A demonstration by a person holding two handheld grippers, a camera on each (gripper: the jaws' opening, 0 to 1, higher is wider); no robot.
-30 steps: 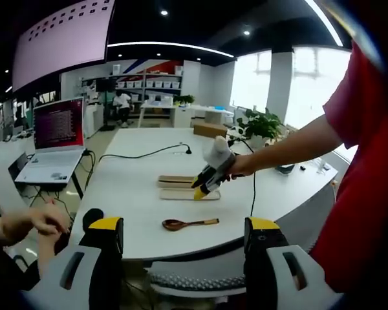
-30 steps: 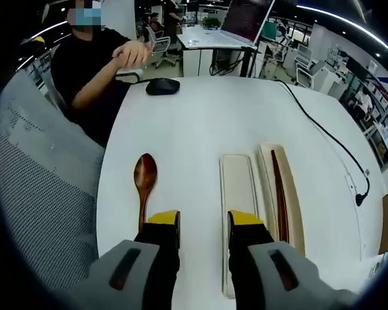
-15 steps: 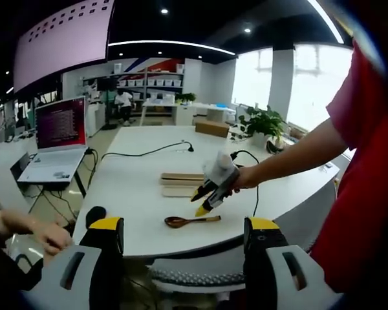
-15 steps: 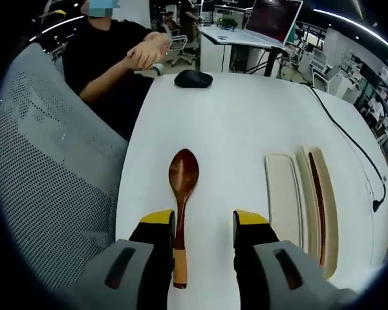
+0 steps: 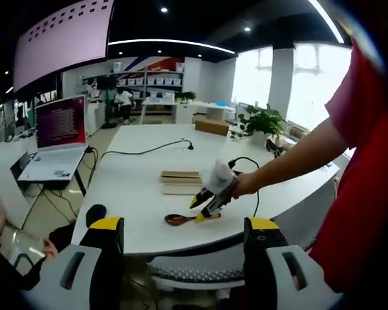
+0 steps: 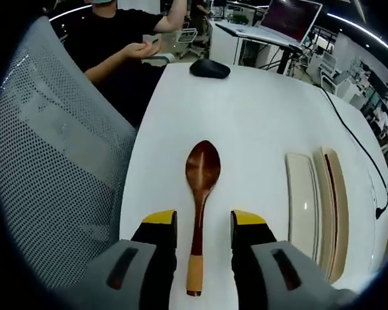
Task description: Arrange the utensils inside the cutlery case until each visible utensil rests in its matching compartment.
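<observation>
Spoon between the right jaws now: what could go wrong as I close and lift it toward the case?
1. The right gripper is open astride the thin handle of the spoon; the handle lies flat on the table, so the jaws may slip off or pinch only its edge.
2. The spoon lies near the table's edge beside the mesh chair; a nudge could push it off.
3. The case holds a dark utensil in its far tray.

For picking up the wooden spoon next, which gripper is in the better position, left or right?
Right. The right gripper is open with the spoon handle lying between its jaws on the table. The left gripper is held back off the table edge, far from it.
</observation>
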